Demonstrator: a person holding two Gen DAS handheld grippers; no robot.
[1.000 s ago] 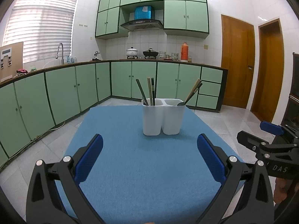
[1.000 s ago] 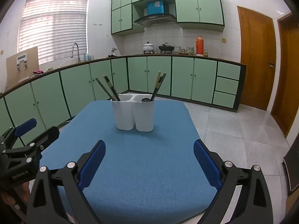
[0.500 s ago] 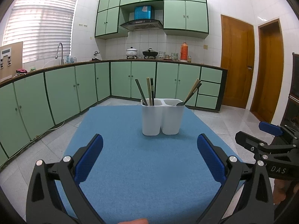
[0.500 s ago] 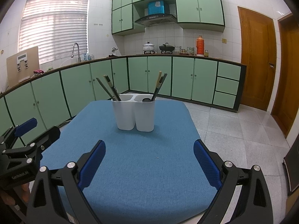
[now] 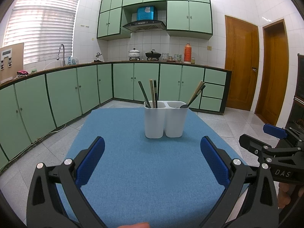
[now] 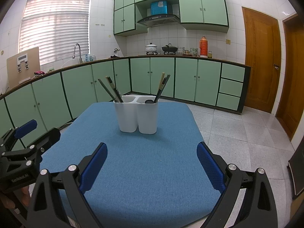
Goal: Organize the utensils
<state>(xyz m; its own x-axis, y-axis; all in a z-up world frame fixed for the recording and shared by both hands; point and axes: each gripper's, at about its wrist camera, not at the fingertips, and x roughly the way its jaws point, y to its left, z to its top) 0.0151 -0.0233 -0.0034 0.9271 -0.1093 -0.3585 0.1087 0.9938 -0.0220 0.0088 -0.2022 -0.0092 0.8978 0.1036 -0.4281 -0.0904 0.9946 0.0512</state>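
- Readable text: "DAS" on the right gripper (image 5: pixel 273 133) body in our left view; "GenRobot.AI" on the left gripper (image 6: pixel 30 131) body in our right view.
- White two-compartment holder (image 5: pixel 163 121) stands upright mid-table on the blue mat (image 5: pixel 144 171).
- Left compartment: three dark and tan chopsticks (image 5: pixel 152 95). Right compartment: leaning utensil handles (image 5: pixel 196 94), plus a dark spoon bowl (image 6: pixel 149 101) at the rim.
- Both our claws are spread wide and empty, well short of the holder.
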